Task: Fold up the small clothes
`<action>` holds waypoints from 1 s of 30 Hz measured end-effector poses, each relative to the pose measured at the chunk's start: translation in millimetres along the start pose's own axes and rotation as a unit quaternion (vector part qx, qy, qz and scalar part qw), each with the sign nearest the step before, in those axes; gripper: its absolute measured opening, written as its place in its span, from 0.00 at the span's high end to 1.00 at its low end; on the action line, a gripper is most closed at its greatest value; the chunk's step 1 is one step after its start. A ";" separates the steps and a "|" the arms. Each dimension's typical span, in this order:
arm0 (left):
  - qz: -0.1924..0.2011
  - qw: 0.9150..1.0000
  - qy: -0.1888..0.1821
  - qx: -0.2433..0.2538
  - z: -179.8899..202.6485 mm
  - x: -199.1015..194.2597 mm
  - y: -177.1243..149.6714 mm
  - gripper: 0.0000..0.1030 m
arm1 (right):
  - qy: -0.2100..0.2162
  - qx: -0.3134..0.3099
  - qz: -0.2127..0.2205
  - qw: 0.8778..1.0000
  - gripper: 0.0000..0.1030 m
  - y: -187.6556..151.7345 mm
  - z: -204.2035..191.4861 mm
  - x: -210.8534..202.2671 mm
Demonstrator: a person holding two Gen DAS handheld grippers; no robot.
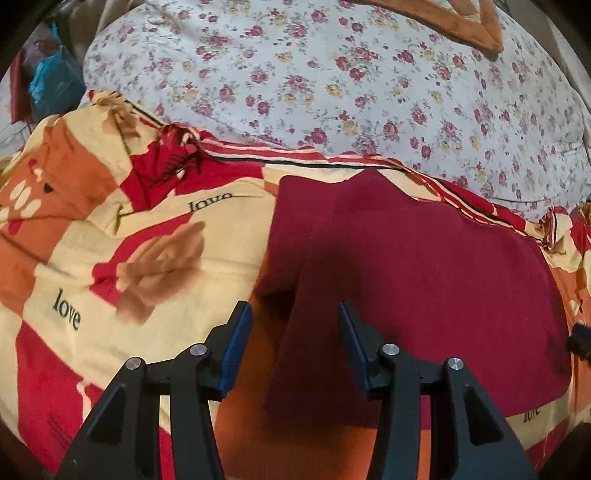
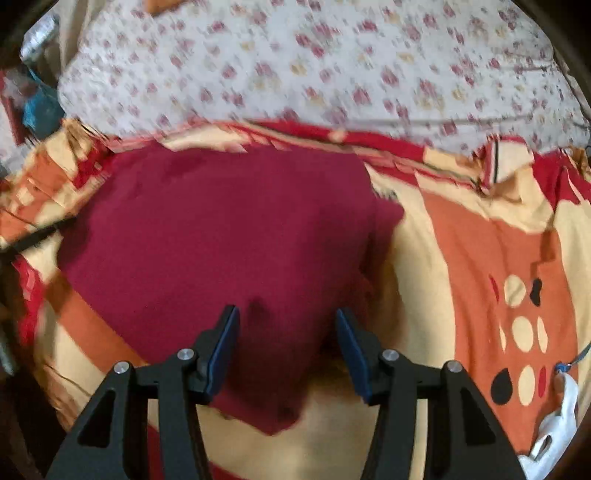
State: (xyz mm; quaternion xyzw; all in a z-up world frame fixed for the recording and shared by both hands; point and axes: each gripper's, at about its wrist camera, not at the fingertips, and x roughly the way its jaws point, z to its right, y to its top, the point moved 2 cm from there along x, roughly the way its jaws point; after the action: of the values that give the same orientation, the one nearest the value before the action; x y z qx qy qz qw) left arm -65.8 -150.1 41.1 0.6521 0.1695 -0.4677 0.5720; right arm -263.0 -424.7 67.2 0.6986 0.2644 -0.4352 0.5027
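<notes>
A dark red garment [image 1: 424,266] lies spread flat on a red, orange and cream "love" blanket [image 1: 110,258]. My left gripper [image 1: 295,317] hovers open over the garment's left edge, where a narrow folded strip runs down between the blue pads [image 1: 236,343] without touching them. In the right wrist view, which is blurred, the same garment [image 2: 221,229] fills the middle. My right gripper [image 2: 286,321] stands open over its near pointed corner, and the cloth lies below the pads, not pinched.
A white sheet with rose print [image 1: 332,81] covers the bed behind the blanket. A brown padded cover [image 1: 476,26] lies at the far top. A blue bag [image 1: 51,81] sits off the bed's left side. A white object [image 2: 554,421] rests on the blanket at lower right.
</notes>
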 end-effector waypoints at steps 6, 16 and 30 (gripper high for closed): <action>-0.006 0.999 -0.018 -0.038 -11.2 8.5 -7.6 0.73 | 0.049 -0.029 0.021 0.998 0.31 39.1 -58.7 -5.4; 0.001 0.991 -0.099 -0.091 -30.1 23.3 -18.7 0.72 | 0.109 -0.088 -0.006 0.990 0.31 128.3 -193.1 72.8; -0.013 0.984 -0.145 -0.100 -38.3 27.0 -12.2 0.71 | 0.064 -0.095 -0.058 0.992 0.92 175.2 -246.6 171.6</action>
State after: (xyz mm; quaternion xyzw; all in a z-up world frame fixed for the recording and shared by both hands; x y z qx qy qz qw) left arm -45.4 -120.4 8.7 0.5148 0.1386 -0.5455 0.6467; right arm 45.4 -268.6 28.5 0.6578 0.3760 -0.3910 0.5226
